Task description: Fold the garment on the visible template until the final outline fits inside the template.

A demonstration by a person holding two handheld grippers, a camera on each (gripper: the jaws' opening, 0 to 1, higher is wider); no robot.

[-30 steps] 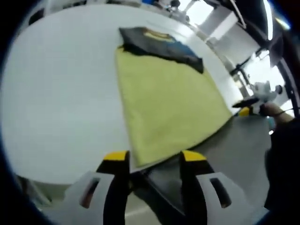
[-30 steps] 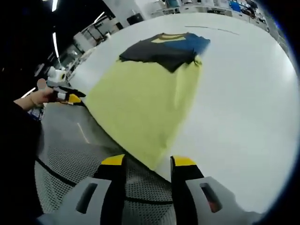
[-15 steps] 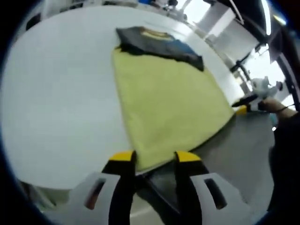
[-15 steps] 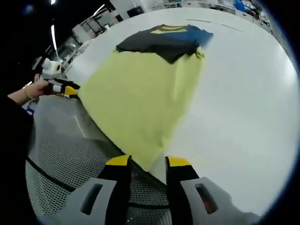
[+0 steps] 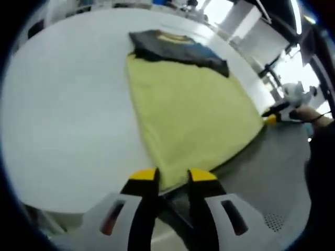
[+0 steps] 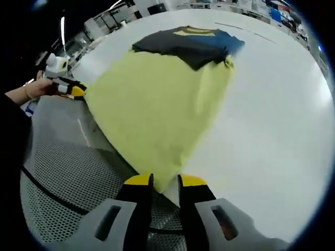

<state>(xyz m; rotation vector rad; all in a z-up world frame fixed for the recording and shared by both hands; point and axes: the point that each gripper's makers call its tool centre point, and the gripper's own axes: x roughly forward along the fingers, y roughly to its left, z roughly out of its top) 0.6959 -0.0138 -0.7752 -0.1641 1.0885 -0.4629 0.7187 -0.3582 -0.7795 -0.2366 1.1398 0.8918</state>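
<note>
The white table [image 5: 63, 104] carried the yellow garment [image 5: 191, 112] mid-frame. Both the left gripper [image 5: 166, 175] and right gripper [image 6: 165, 181] had narrowed their jaws around its near corners, readying a fold.

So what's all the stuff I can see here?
Yellow cloth: one, pale yellow, spread on the table, near edge by the table edge.
Dark garment: one, dark grey with blue and yellow, at the cloth's far end.
Table: one, white.
Mesh panel: one, grey, below the table edge.
Left tongs: yellow tips, jaws close around the cloth's near corner.
Right tongs: yellow tips, jaws close around the other near corner.
Person's hand: one, holding the left tongs.
</note>
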